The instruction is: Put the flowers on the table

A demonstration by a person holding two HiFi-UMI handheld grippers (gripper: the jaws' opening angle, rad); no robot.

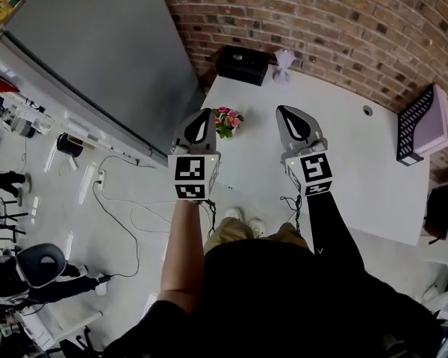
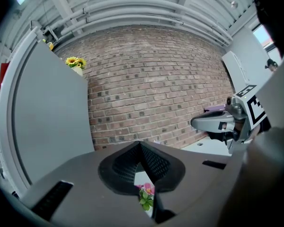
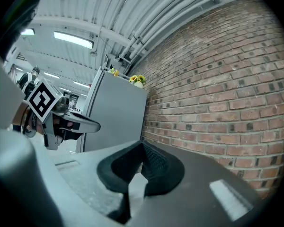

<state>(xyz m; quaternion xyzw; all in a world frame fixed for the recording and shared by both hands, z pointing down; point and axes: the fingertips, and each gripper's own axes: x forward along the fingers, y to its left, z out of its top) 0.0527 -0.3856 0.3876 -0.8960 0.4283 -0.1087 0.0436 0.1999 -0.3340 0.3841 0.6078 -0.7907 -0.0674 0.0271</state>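
Head view: the flowers (image 1: 228, 121), a small pink bunch w/ green leaves, look set down on the white counter (image 1: 358, 170). They're close to its left edge, just beside the tip of the left hand-held gripper (image 1: 202, 118). The right hand-held gripper (image 1: 287, 114) hovers well apart over bare top. Main risk imo: a careless sideways swing of the left one clips the bunch and tips it, or shoves it over that near edge to the floor. Plenty of free room centre and right. A black box (image 1: 243, 64) and the brick wall (image 1: 343, 21) close off the far side, and a file tray (image 1: 424, 125) sits at the right end.

Left gripper view: jaws clenched, tips meeting, nothing gripped. The flowers show low thru the slit under the tips, beyond them.

Right gripper view: jaws clenched too, empty. Only a grey partition (image 3: 113, 112) and brick ahead, so there's room to move off.
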